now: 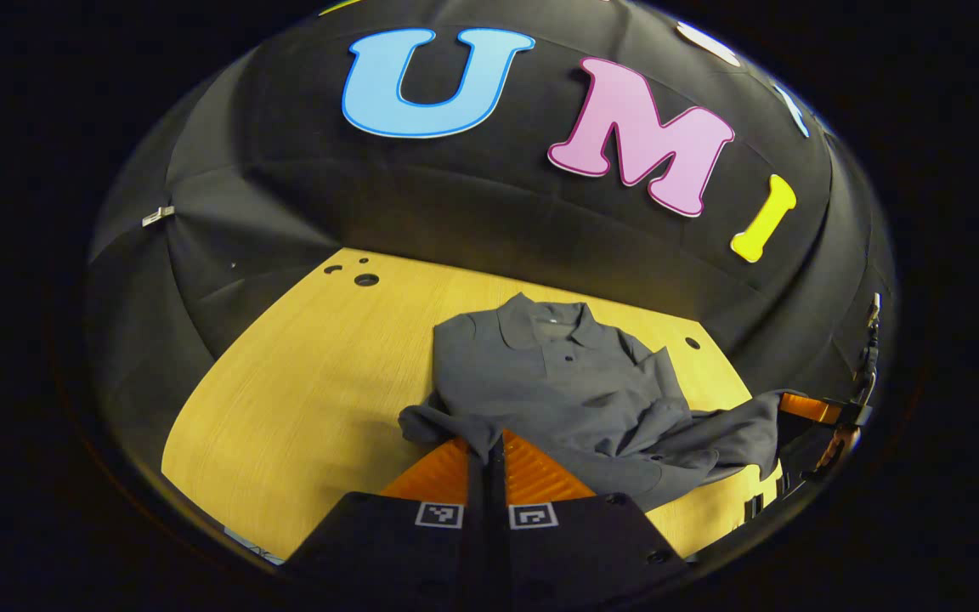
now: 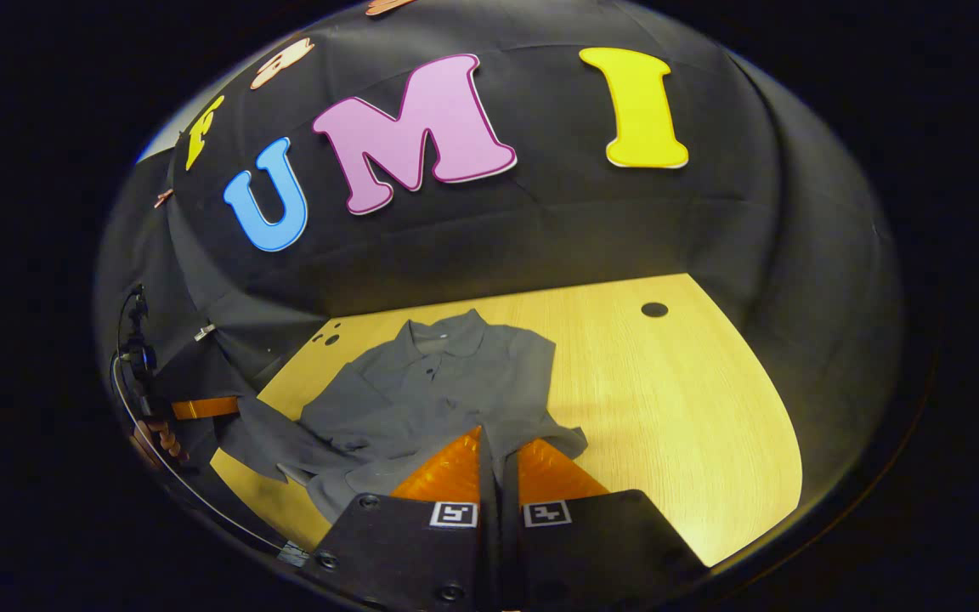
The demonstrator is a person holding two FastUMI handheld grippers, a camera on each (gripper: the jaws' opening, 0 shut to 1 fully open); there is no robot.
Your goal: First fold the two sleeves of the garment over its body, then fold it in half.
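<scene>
Both hand-held grippers pinch the grey garment's near hem on the wooden table.

Left hand-held gripper [image 1: 495, 442], seen in the left gripper view, is closed on the garment [image 1: 566, 374], collar far; the right hand-held gripper [image 1: 812, 425] grips cloth far right. In the right gripper view, that gripper clamps the hem over the table [image 2: 668, 399], with fingers curled at far left.
</scene>
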